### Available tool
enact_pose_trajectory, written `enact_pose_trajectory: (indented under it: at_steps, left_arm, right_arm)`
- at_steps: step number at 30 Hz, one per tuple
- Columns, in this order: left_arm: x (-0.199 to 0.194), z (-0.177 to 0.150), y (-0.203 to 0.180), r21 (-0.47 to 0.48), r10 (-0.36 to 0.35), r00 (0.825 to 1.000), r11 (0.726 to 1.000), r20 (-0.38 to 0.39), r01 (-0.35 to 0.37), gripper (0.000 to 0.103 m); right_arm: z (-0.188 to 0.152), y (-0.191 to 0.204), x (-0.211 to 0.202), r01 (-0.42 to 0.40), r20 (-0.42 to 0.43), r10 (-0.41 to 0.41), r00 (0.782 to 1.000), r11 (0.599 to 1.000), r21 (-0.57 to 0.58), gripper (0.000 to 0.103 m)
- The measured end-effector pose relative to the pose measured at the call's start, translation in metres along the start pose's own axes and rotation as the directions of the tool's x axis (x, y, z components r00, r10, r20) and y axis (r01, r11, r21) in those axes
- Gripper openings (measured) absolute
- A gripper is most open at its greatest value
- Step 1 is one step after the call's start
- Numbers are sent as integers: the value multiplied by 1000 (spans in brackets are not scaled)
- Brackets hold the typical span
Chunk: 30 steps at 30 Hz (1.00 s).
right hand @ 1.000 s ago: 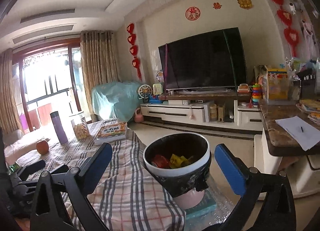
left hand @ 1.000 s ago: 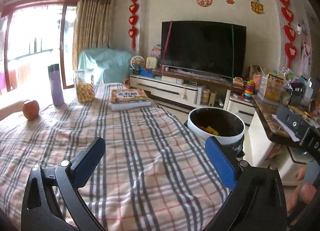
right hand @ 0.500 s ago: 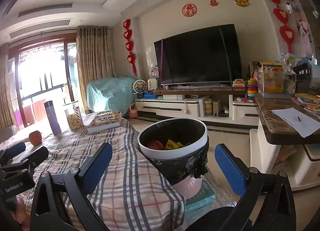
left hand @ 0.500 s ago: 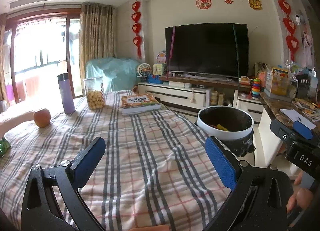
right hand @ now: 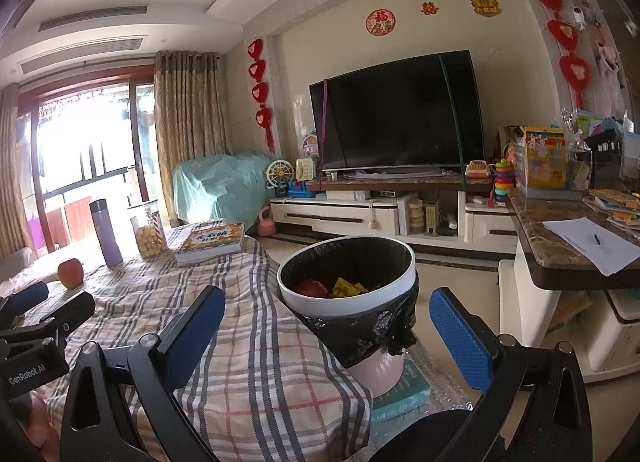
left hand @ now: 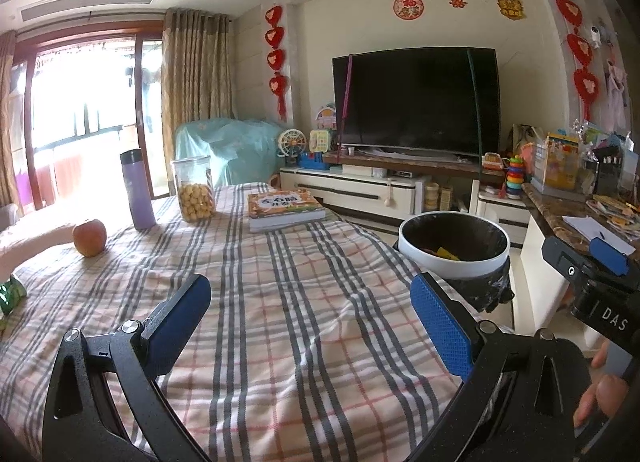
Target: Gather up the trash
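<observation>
A white-rimmed trash bin (right hand: pixel 347 298) with a black liner stands on the floor beside the table; red and yellow wrappers (right hand: pixel 340 288) lie inside it. The same bin (left hand: pixel 454 258) shows at the table's right edge in the left wrist view. My left gripper (left hand: pixel 310 312) hovers open over the plaid tablecloth (left hand: pixel 288 302), nothing between its blue pads. My right gripper (right hand: pixel 326 324) is open too, held just before the bin with nothing in it. A green wrapper (left hand: pixel 10 294) lies at the table's far left edge.
On the table stand an apple (left hand: pixel 90 237), a purple flask (left hand: pixel 137 189), a jar of snacks (left hand: pixel 194 193) and a book (left hand: pixel 282 209). A TV (left hand: pixel 416 99) on a low cabinet fills the far wall. A marble counter (right hand: pixel 560 238) with papers lies right.
Both views have lifted and pulled back slightly, so the bin sits a little farther off. Both grippers stay open and hold nothing.
</observation>
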<state>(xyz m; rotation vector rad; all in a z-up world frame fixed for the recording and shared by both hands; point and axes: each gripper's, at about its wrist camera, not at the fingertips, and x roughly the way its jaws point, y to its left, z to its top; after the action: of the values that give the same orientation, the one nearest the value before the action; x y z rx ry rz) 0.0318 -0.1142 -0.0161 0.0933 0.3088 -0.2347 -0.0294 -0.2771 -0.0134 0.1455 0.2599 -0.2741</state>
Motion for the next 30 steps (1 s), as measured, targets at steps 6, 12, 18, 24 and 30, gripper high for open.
enact_pose_trajectory:
  at_steps: [6,12,18,24,30]
  left_arm:
    - [-1,0,0,-3,-2,1000,1000,-1,2,102]
    - [-2,0,-1,-7,-3,1000,1000,-4,3,102]
    - [-2,0,-1,-7,-2,1000,1000,-4,2,102]
    - [-2,-1,-2,-6,1,1000,1000,-6,-1,102]
    - [-3,-3,-3,-8,-1,1000,1000,-9,1,102]
  right_arm:
    - [3,3,-4,-6,10,6,1000,1000,-3,103]
    - [3,4,-4,-11,12,11,1000,1000,-2,103]
    - [4,6,-5,-14,6,14,1000,1000,-3,103]
    - [4,7,-5,-15,6,15,1000,1000,0,103]
    - [3,8,-6,-19,7,19,1000,1000,-1,103]
